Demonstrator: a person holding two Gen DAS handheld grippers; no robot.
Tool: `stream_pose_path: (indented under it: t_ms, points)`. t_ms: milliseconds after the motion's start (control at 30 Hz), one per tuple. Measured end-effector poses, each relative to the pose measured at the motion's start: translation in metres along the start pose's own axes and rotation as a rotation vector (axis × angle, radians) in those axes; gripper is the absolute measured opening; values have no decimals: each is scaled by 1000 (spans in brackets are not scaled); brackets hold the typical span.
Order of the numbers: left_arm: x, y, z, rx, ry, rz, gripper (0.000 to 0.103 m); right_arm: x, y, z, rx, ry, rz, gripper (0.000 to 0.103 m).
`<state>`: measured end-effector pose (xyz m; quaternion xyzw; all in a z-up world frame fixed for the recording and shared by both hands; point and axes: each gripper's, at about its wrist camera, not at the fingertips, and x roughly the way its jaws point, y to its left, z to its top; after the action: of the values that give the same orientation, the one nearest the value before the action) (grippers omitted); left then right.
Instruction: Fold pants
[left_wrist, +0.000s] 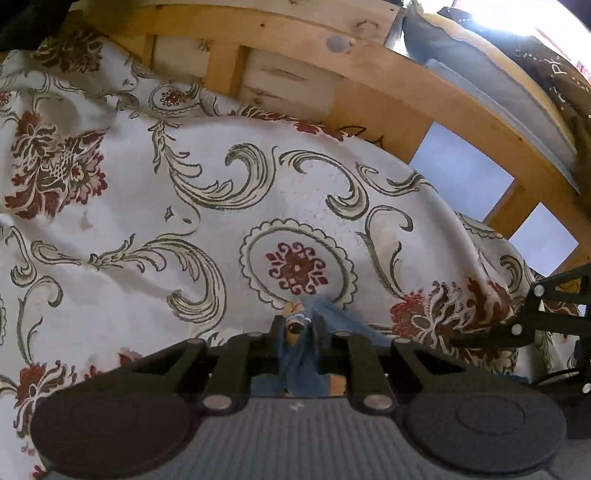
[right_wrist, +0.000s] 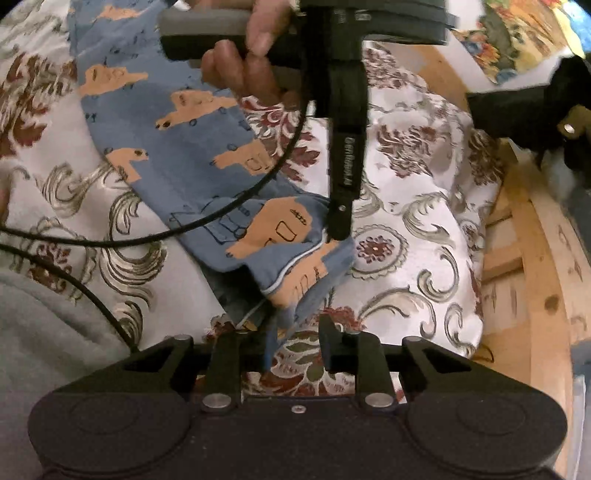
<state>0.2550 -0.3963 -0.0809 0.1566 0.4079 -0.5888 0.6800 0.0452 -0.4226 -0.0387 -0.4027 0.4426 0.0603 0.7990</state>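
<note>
Blue pants (right_wrist: 192, 147) printed with orange figures lie on a floral bedspread (right_wrist: 406, 192), running from the upper left down to the centre. My left gripper (right_wrist: 338, 232), held from above by a hand (right_wrist: 255, 55), pinches their lower right edge. In the left wrist view the left gripper (left_wrist: 297, 325) is shut on a bunch of that blue fabric (left_wrist: 299, 354). My right gripper (right_wrist: 297, 332) is open just below the pants' hem corner (right_wrist: 295, 280). That corner droops between its jaws near the left one, and bedspread shows in the gap.
A wooden bed frame (left_wrist: 332, 77) runs behind the bedspread (left_wrist: 147, 221) and along the right (right_wrist: 535, 277). Pillows (left_wrist: 480, 74) rest against it. Black cables (right_wrist: 184, 236) cross the pants. Grey cloth (right_wrist: 55, 332) lies at lower left. The other gripper's black linkage (left_wrist: 535, 314) enters at right.
</note>
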Motion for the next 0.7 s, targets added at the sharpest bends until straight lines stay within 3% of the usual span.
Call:
stream_pose_path:
  t_ms: [133,200,367,467,567,633,700]
  points:
    - [0,1,1,-11,1,-2,15,11,4,5,-35,-8,22,22]
    - [-1,1,1,-16,0,-5,15,14,7,6,-56,-11,20,5]
    - [-10,-1,1,-15,-30,-30,16,-5,17,5,-153,-15,-103,5]
    - [-6,-4,0,-1,-22,-38,21,-7,18,6,-131,20,-35,5]
    - [4,-8,-3,20,2,-6,30,5,7,9,-64,82,67,10]
    - [5,-11,-6,34,-6,36,42,6,-1,8,-25,100,105,31]
    - [-4,-10,-9,17,-34,47,58,-1,-9,7,4,99,109,38]
